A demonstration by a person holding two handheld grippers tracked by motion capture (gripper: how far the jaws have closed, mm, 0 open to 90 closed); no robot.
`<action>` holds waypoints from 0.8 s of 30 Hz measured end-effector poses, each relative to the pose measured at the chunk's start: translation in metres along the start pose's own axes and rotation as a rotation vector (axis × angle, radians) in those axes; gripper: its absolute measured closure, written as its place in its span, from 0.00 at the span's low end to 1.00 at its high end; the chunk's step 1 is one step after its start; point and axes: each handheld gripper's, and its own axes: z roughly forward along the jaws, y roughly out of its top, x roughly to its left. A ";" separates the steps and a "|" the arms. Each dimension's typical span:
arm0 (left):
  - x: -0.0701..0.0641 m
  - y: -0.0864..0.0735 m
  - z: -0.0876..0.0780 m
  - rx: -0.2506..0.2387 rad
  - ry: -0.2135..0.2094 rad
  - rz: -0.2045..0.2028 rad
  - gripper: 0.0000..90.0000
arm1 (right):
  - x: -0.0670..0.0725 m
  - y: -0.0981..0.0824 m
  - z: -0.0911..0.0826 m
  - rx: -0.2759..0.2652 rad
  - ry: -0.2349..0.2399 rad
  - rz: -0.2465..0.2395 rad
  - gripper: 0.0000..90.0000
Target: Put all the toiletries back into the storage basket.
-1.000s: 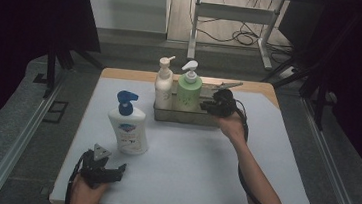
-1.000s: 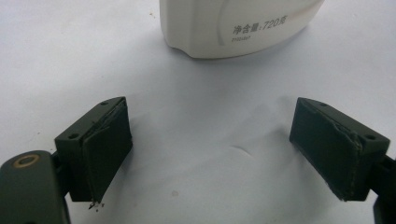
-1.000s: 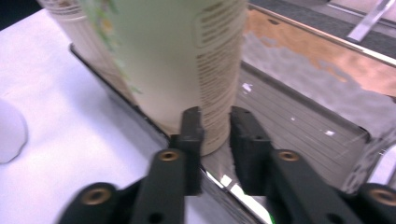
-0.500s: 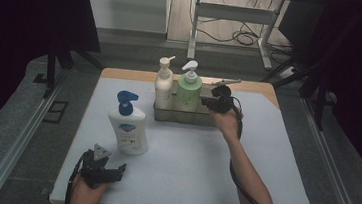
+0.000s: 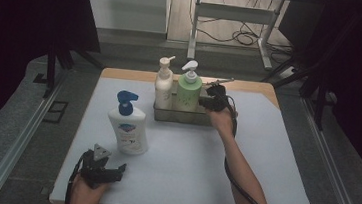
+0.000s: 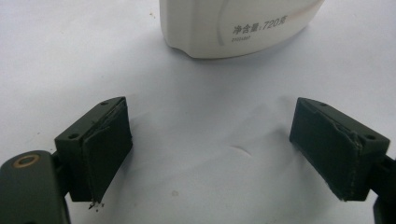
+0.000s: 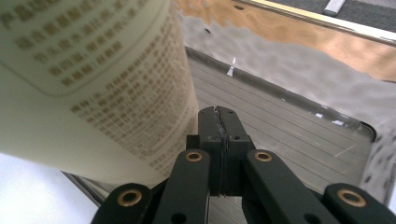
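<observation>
My right gripper is clenched with nothing between the jaws, sitting inside the metal tray just beside the green pump bottle. The cream pump bottle stands in the same tray, left of the green one. My left gripper is released, jaws wide, low on the white counter near the blue-capped white bottle.
</observation>
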 end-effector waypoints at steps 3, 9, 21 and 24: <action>0.000 0.000 0.000 0.000 0.000 0.000 0.14 | 0.002 0.001 0.003 0.010 -0.007 -0.008 0.99; 0.000 0.000 0.000 0.000 0.000 0.000 0.14 | 0.001 -0.001 0.007 0.034 -0.002 -0.003 0.99; 0.000 0.000 0.000 0.001 0.001 0.002 0.14 | 0.010 0.001 0.013 0.040 0.008 -0.013 0.99; 0.000 0.000 0.000 0.002 0.001 0.002 0.14 | 0.011 0.001 0.013 0.041 0.010 -0.016 0.99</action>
